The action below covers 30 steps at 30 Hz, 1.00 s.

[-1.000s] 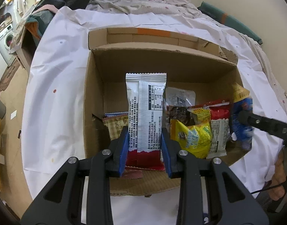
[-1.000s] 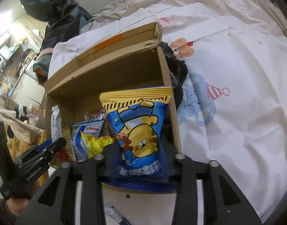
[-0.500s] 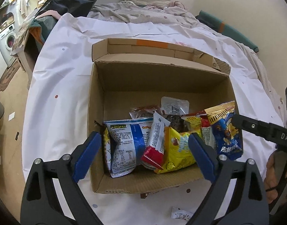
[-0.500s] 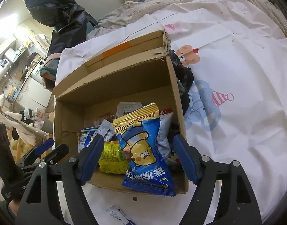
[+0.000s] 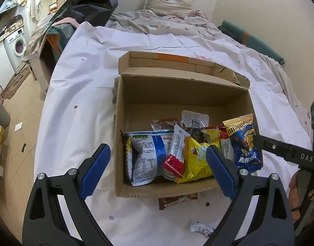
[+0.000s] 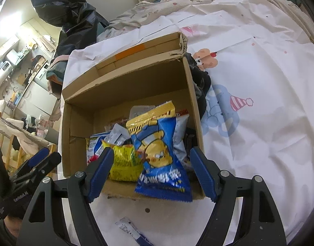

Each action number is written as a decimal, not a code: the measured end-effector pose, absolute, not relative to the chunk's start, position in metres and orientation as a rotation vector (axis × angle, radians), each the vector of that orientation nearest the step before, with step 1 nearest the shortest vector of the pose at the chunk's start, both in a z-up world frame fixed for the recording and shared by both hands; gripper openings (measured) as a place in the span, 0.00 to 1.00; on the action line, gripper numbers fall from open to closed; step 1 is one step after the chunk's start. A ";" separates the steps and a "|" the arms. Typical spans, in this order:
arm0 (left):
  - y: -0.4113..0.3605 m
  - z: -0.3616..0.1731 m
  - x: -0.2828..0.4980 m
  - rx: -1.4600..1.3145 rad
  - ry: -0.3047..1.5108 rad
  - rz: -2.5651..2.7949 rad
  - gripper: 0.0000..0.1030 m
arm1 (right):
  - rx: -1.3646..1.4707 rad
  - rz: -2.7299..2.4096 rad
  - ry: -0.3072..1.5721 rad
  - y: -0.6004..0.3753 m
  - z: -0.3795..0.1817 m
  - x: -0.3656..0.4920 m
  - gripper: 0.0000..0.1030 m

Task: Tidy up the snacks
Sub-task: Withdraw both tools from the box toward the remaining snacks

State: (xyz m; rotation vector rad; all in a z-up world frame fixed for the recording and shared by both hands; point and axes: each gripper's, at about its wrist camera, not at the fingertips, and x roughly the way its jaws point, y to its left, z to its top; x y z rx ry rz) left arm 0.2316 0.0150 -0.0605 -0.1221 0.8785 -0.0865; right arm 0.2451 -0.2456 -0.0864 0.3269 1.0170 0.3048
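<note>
Fingers of both grippers spread, empty, above cardboard box (image 5: 136, 190) of snacks; "DAS" legible, perhaps partial, on right gripper (image 5: 257, 141).

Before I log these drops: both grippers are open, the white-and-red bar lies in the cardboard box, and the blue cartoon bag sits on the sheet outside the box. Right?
Not quite. The blue cartoon bag is in the cardboard box, leaning over its near wall, as the right wrist view shows. The rest holds: left gripper and right gripper are open, and the white-and-red bar lies in the box.
</note>
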 end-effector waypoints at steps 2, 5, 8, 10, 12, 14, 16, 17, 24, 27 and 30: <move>0.017 -0.059 0.227 -0.127 0.877 -0.081 0.90 | 0.341 0.310 1.018 -0.246 -0.086 0.237 0.77; 0.019 -0.057 0.218 -0.124 0.877 -0.076 0.90 | 0.338 0.319 1.022 -0.244 -0.085 0.226 0.77; 0.021 -0.056 0.210 -0.125 0.878 -0.070 0.90 | 0.324 0.335 1.025 -0.240 -0.084 0.215 0.77; 0.023 -0.058 0.203 -0.133 0.882 -0.059 0.90 | 0.325 0.341 1.035 -0.239 -0.087 0.207 0.77; 0.026 -0.060 0.196 -0.146 0.893 -0.052 0.90 | 0.332 0.345 1.052 -0.238 -0.092 0.201 0.77; 0.028 -0.061 0.192 -0.158 0.902 -0.047 0.90 | 0.332 0.353 1.073 -0.234 -0.098 0.193 0.77; 0.032 -0.064 0.188 -0.178 0.918 -0.043 0.90 | 0.315 0.365 1.091 -0.229 -0.102 0.187 0.77; 0.034 -0.065 0.185 -0.183 0.923 -0.036 0.90 | 0.301 0.373 1.100 -0.225 -0.105 0.184 0.77; 0.042 -0.069 0.173 -0.205 0.939 -0.005 0.90 | 0.196 0.459 1.189 -0.194 -0.124 0.173 0.77; 0.044 -0.068 0.167 -0.201 0.928 0.026 0.90 | 0.097 0.487 1.266 -0.174 -0.140 0.171 0.77; 0.045 -0.069 0.164 -0.200 0.929 0.048 0.90 | -0.121 0.486 1.324 -0.142 -0.164 0.162 0.77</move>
